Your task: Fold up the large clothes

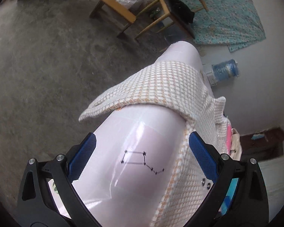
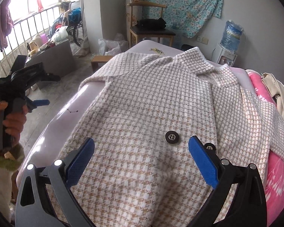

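A cream and tan houndstooth coat (image 2: 145, 102) lies spread front-up on a pale pink table (image 2: 66, 111), collar at the far end. A metal snap button (image 2: 170, 137) sits near my right gripper (image 2: 141, 143), which is open and empty just above the coat's lower front. My left gripper (image 1: 142, 141) is open and empty over the table's left edge, beside the coat's sleeve (image 1: 157, 87), which hangs over that edge. The left gripper also shows at the left of the right wrist view (image 2: 38, 102), held in a hand, off the table.
A wooden chair (image 2: 147, 28) with a black item stands beyond the table's far end, with a low stool (image 2: 99, 59) nearby. A water dispenser (image 2: 230, 37) stands at the far right wall. Pink bedding (image 2: 278, 174) and a beige garment (image 2: 280, 94) lie to the right.
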The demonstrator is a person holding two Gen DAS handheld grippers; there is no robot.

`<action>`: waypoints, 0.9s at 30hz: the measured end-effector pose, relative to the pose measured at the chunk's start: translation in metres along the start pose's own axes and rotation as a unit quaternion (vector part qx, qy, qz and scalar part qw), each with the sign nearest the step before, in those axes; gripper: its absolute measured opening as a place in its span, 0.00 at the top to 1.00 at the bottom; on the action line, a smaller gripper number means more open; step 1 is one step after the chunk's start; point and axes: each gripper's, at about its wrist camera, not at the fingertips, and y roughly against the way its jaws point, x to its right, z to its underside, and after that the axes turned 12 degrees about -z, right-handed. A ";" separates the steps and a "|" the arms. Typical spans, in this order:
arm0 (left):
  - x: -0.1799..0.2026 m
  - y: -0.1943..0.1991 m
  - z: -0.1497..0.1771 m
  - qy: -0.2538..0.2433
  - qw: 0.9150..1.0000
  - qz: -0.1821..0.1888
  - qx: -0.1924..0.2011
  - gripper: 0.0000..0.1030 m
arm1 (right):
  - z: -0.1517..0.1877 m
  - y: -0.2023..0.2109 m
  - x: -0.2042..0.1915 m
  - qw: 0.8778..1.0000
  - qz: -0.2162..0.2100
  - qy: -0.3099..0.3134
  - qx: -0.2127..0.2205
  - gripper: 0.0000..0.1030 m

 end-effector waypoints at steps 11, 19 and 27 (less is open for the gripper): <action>-0.076 -0.178 -0.038 0.270 0.925 0.149 -0.220 0.08 | -0.005 -0.055 0.027 0.998 -0.001 -0.034 -0.046 0.06; -0.074 -0.211 -0.051 0.316 0.917 0.120 -0.211 0.61 | -0.024 -0.086 0.040 0.999 0.003 -0.042 -0.032 0.06; 0.007 -0.061 -0.084 0.076 0.989 -0.108 0.065 0.90 | -0.028 -0.080 0.052 0.998 0.009 -0.052 -0.019 0.06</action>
